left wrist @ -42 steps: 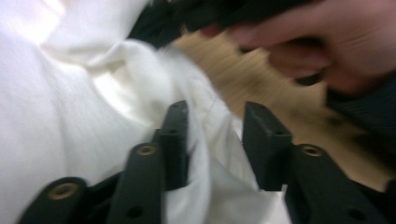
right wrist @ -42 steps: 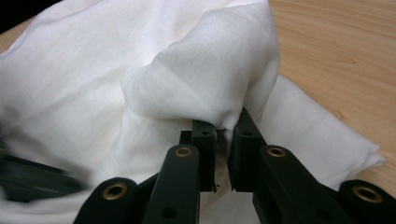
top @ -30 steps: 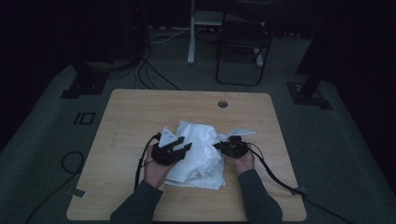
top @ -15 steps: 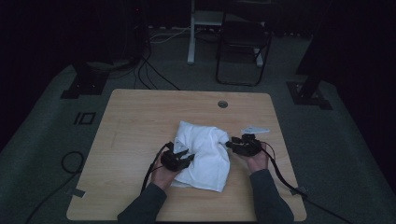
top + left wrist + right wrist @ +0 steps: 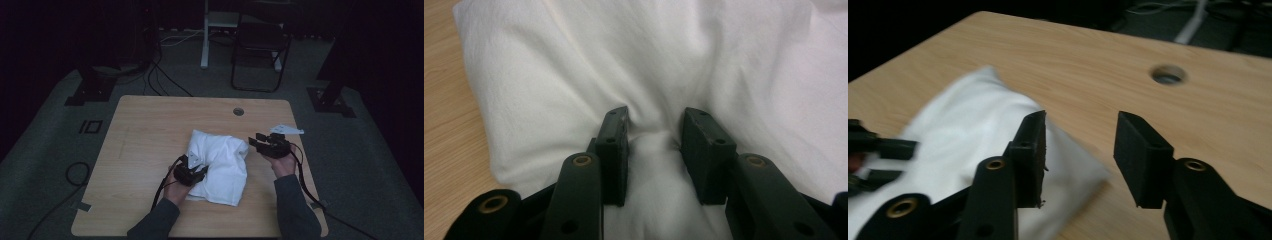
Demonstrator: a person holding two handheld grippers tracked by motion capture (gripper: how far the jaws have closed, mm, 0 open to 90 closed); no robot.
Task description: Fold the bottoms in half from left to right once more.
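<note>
- The left gripper [image 5: 654, 137] has its two black jaws pressed down into the white cloth [image 5: 674, 65], with a raised ridge of fabric pinched between the pads; the fabric puckers into creases that run out from the jaw tips, so this gripper is clamped on the cloth.
- In the high view the left gripper [image 5: 191, 171] sits on the near left part of the cloth [image 5: 222, 160], the person's left hand [image 5: 175, 189] wrapped round it from below and a dark sleeve trailing to the bottom edge.
- The right gripper [image 5: 1080, 150] holds nothing: its jaws have just been opening and stand parted with bare wood showing between them. Its left jaw overlaps the cloth's edge [image 5: 973, 130] in the picture, but the pads do not press on it.
- In the high view the right gripper [image 5: 267, 143] is just beside the cloth's far right corner, apart from it and carried by the right hand [image 5: 283, 164].
- The cloth lies as a folded, puffy bundle near the middle of the tabletop [image 5: 150, 130], toward the person's side.
- Farther back on the tabletop is a round cable hole [image 5: 238, 111].
- Beyond the tabletop, on the dim floor, stand a dark chair [image 5: 260, 55] and loose cables [image 5: 165, 75].
</note>
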